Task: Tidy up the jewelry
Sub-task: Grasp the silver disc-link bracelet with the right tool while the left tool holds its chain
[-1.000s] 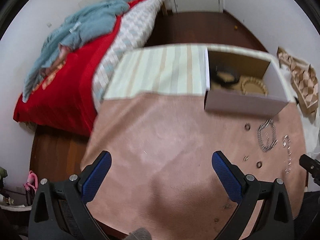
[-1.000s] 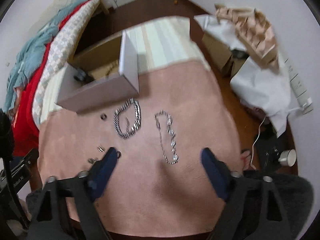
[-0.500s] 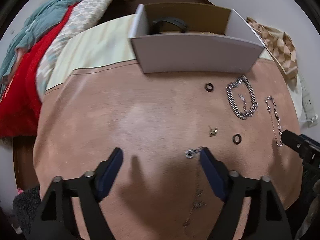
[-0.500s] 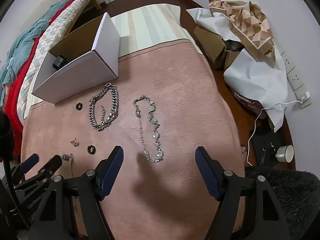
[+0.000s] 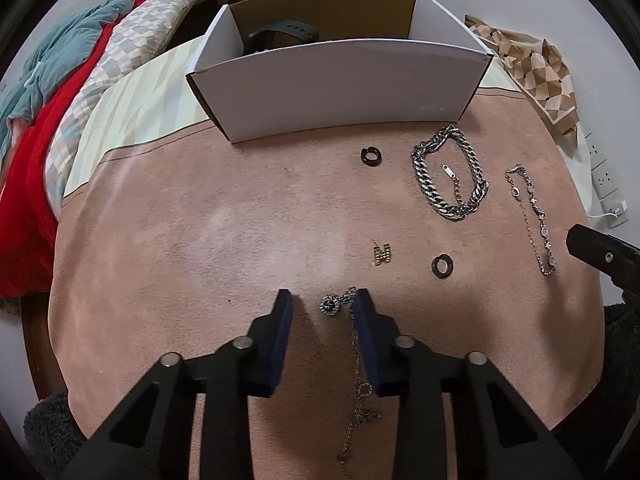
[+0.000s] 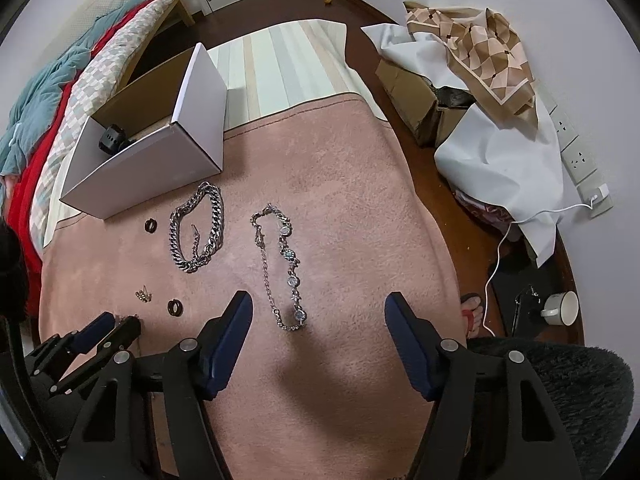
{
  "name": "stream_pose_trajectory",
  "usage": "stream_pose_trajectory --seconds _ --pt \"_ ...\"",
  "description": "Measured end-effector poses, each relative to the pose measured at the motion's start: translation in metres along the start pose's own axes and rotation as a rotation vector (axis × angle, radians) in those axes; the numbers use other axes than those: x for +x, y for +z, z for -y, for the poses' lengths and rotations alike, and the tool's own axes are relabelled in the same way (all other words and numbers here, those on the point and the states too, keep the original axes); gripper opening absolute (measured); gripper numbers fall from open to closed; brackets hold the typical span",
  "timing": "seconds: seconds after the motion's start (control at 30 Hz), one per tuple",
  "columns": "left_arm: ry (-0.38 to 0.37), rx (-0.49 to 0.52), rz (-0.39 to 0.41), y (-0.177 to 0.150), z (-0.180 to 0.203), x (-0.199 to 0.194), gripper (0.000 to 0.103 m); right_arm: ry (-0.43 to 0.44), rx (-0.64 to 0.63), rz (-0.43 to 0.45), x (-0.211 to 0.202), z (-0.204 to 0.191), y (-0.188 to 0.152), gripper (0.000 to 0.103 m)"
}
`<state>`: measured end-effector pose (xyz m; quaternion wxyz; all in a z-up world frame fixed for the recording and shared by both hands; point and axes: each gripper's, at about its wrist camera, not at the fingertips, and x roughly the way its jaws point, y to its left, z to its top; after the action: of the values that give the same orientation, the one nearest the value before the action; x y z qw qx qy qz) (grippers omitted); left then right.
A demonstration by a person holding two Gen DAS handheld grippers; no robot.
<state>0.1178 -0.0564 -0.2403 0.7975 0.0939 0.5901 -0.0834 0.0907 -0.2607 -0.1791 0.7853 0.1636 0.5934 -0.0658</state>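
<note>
Jewelry lies on a pink cloth (image 5: 200,240). My left gripper (image 5: 323,305) is low over a thin chain bracelet with a round charm (image 5: 330,304); the charm lies in the narrowed gap between the jaws, which do not grip it. Beyond lie a gold H charm (image 5: 382,254), two dark rings (image 5: 442,266) (image 5: 371,156), a heavy silver curb chain (image 5: 450,178) and a thin beaded chain (image 5: 534,220). My right gripper (image 6: 318,306) is open and empty, just before the beaded chain (image 6: 282,268). A white cardboard box (image 5: 340,80) stands behind.
The box holds a black watch (image 5: 286,32). A bed with red and teal covers (image 5: 52,92) is at the left. Boxes under white sheet and patterned scarf (image 6: 476,44), a wall socket with cable (image 6: 592,196) and a cup (image 6: 560,308) are at the right.
My left gripper swung right and down over the charm bracelet, and its jaws narrowed around the charm. My right gripper stayed open and moved a little closer to the beaded chain.
</note>
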Motion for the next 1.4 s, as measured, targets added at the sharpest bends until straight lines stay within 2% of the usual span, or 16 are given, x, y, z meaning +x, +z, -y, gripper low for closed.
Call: stream_pose_trajectory --seconds 0.03,0.07,0.13,0.33,0.53,0.67,0.9,1.1,1.17,1.2,1.23,1.27,1.4 --pt "-0.003 0.002 0.002 -0.001 0.001 0.0 0.019 -0.002 0.0 0.0 0.0 0.0 0.0 0.068" --pt "-0.006 0.001 0.002 0.0 0.0 0.0 0.011 -0.003 0.0 0.001 -0.001 0.0 0.0 0.068" --pt "-0.01 -0.003 0.005 0.001 -0.002 0.0 0.008 -0.003 0.0 0.002 -0.001 0.0 0.001 0.067" --pt "-0.004 -0.036 0.06 0.007 -0.014 -0.021 0.008 0.033 0.026 0.019 -0.012 0.001 0.005 0.067" --pt "0.016 -0.101 0.116 0.025 -0.049 -0.037 0.008 0.063 0.096 0.049 -0.02 0.014 0.016 0.067" --pt "0.037 -0.135 0.136 0.033 -0.065 -0.038 0.008 0.062 0.121 0.025 -0.013 0.019 0.02 0.067" --pt "0.035 -0.146 0.114 0.033 -0.065 -0.028 0.008 0.052 0.04 0.014 0.012 -0.001 0.03 0.054" --pt "0.03 -0.147 0.094 0.034 -0.062 -0.021 0.008 0.003 -0.053 -0.02 0.044 -0.023 0.048 0.052" --pt "0.03 -0.147 0.092 0.035 -0.062 -0.019 0.008 -0.017 -0.106 -0.007 0.047 -0.033 0.05 0.044" --pt "0.03 -0.148 0.091 0.035 -0.062 -0.018 0.008 -0.03 -0.124 -0.003 0.048 -0.036 0.051 0.035" --pt "0.029 -0.147 0.091 0.035 -0.063 -0.018 0.008 -0.048 -0.146 0.003 0.048 -0.04 0.05 0.009" --pt "0.028 -0.147 0.09 0.035 -0.062 -0.018 0.008 -0.043 -0.159 0.001 0.05 -0.042 0.05 0.006" --pt "0.013 -0.144 0.095 0.036 -0.061 -0.022 0.008 -0.005 -0.146 0.009 0.045 -0.04 0.049 0.005"
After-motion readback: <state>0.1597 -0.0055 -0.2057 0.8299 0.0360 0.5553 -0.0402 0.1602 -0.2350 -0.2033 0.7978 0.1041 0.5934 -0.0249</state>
